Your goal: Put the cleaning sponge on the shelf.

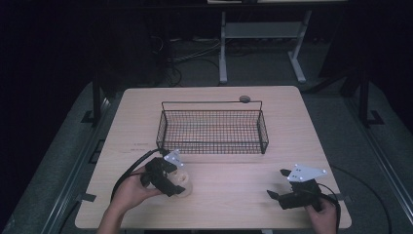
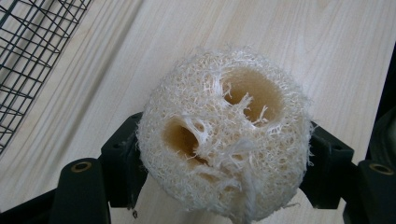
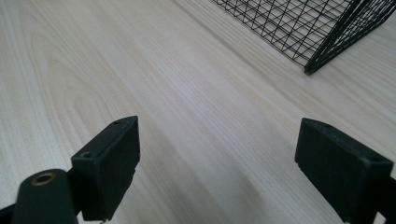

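Up close, the left claw [image 2: 224, 172] clamps a holed loofah [image 2: 224, 140].

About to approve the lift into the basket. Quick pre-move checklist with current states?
1. Loofah sits between the left gripper pads: ok.
2. Grip firm enough to lift: cannot tell.
3. Wire basket upright, with open space inside: ok.
4. Table between loofah and basket free of obstacles: ok.
5. Right gripper open, holding nothing, off to the side: ok.
6. Loofah already off the table: cannot tell.
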The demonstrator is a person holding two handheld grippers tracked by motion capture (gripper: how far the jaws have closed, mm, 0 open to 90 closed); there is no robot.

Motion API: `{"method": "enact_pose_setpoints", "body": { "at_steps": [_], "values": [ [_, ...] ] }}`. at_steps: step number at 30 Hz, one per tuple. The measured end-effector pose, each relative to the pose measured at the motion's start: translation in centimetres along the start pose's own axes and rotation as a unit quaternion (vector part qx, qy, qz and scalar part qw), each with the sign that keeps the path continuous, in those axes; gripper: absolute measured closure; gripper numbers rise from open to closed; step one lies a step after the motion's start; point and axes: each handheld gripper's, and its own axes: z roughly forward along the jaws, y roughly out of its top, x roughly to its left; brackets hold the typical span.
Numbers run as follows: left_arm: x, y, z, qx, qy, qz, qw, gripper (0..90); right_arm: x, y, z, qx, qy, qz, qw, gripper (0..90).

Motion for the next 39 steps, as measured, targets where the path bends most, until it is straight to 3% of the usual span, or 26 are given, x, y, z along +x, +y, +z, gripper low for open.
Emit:
{"method": "enact_pose_setpoints", "body": {
  "at_steps": [39],
  "values": [
    [1.5,4.0,-3.6,-0.028,-0.006,0.010,0.9995,27.9,-0.2,0.0,0.1,-0.008,0.005,0.004,1.0000,13.5]
  ]
}}
